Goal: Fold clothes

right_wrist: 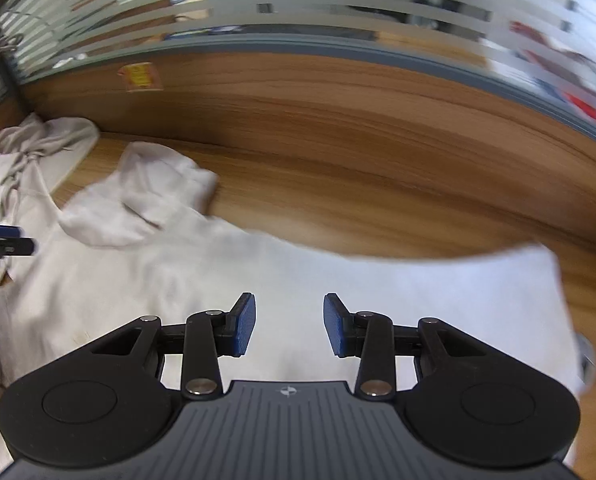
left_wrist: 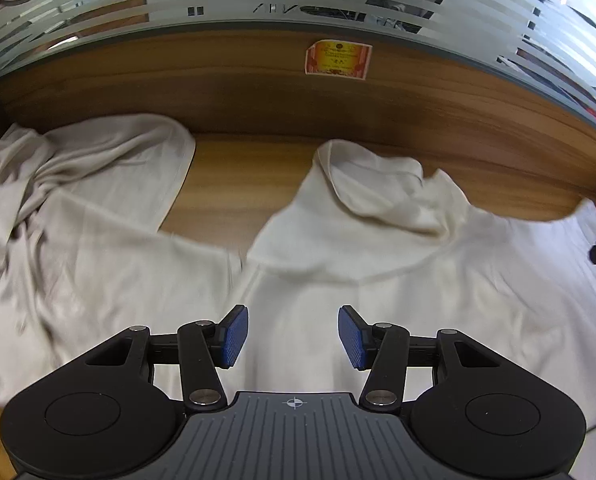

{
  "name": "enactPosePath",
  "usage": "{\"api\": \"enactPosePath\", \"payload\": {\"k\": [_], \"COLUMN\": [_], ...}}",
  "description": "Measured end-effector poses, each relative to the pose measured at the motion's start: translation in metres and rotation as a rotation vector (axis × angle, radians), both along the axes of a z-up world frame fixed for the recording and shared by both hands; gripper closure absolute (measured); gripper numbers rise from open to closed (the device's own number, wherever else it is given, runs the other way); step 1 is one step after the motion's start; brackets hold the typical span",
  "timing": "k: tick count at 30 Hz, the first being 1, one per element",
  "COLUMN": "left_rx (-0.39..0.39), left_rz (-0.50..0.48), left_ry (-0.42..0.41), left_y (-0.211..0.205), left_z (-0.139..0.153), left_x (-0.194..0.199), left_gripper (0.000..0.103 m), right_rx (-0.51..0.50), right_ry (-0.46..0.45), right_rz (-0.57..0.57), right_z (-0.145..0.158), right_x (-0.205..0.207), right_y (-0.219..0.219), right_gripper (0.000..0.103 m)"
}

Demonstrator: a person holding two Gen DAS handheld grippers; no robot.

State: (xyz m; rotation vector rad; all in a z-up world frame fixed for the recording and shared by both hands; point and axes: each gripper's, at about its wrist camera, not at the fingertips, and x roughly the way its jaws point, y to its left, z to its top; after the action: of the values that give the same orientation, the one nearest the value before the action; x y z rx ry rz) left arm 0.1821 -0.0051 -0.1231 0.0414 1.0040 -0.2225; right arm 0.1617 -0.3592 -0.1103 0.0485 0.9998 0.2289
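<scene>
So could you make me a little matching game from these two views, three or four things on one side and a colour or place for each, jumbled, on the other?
Things:
1. hoodie
2. finger pads
3. sticker
4. desk

Descriptions:
A. orange and yellow, on the wooden back panel
B. blue and ribbed
C. cream, spread flat with its hood toward the back
D. brown wood grain

Pairs: 1-C, 2-B, 3-A, 4-D

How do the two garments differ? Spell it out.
The near hoodie lies spread fairly flat under both open grippers, left and right; the far garment is bunched and creased. The hoodie looks whiter, the far garment more beige. Both rest on the wooden table.
</scene>
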Motion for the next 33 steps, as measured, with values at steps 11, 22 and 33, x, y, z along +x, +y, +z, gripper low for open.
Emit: {"api": "enactPosePath", "payload": {"k": [11, 22, 33], "left_rx": [-0.067, -0.058, -0.071], "left_rz": [-0.035, 0.027, 0.043], "left_ry": [0.028, 0.042, 0.033], "left_y": [-0.016, -0.016, -0.008], "left_z": [-0.027, -0.043, -0.032], "left_x": [0.064, 0.073, 0.070], "left_gripper": [0.075, 0.083, 0.081], "right_rx": [0.133, 0.115, 0.102], "right_ry": [0.037, 0.002, 0.012], "right_rz": [0.080, 0.018, -0.130], "right_z": [-0.020, -0.034, -0.026], "right_x": [0.115, 0.139, 0.113], "right_y": [0.077, 0.083, 0.036], "right_gripper": [0.060, 0.098, 0.084]}}
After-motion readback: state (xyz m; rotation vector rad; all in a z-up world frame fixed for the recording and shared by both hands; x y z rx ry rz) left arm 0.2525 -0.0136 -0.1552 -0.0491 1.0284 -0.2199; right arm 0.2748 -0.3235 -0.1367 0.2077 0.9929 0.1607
